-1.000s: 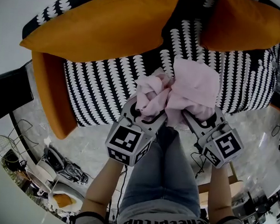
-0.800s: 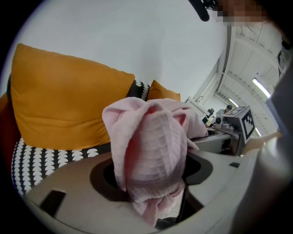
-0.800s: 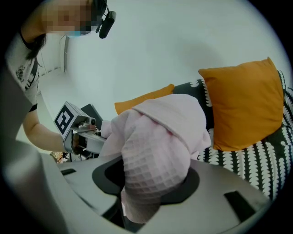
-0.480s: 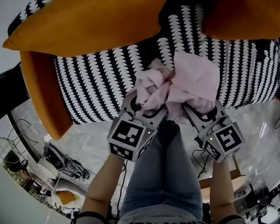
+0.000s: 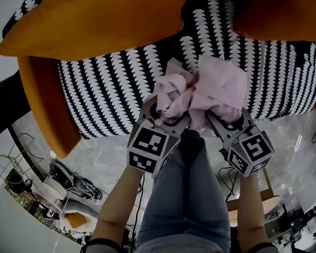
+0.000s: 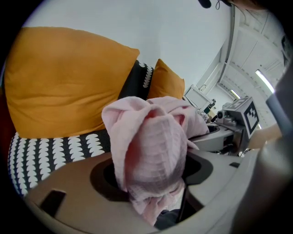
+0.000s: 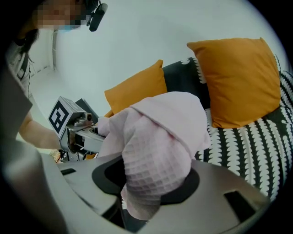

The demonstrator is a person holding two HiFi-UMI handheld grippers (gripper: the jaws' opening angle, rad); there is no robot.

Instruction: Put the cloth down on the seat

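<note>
A crumpled pink waffle-weave cloth [image 5: 202, 94] hangs bunched between both grippers, just above the front edge of the black-and-white patterned seat [image 5: 110, 89]. My left gripper [image 5: 166, 116] is shut on the cloth's left bundle [image 6: 151, 155]. My right gripper [image 5: 221, 121] is shut on the right bundle [image 7: 153, 169]. In the left gripper view the right gripper [image 6: 238, 119] shows at the right, in the right gripper view the left gripper [image 7: 73, 123] at the left. The cloth hides all the fingertips.
Two orange cushions [image 5: 95, 22] [image 5: 274, 18] lean on the sofa back, and an orange armrest [image 5: 43, 104] flanks the seat at the left. The person's jeans-clad legs [image 5: 188, 199] stand on the marble floor. Clutter and cables [image 5: 65, 184] lie at the lower left.
Both grippers have sunk with the cloth toward the seat's front edge. The sofa has slid up in the head view. The grip on the cloth looks unchanged.
</note>
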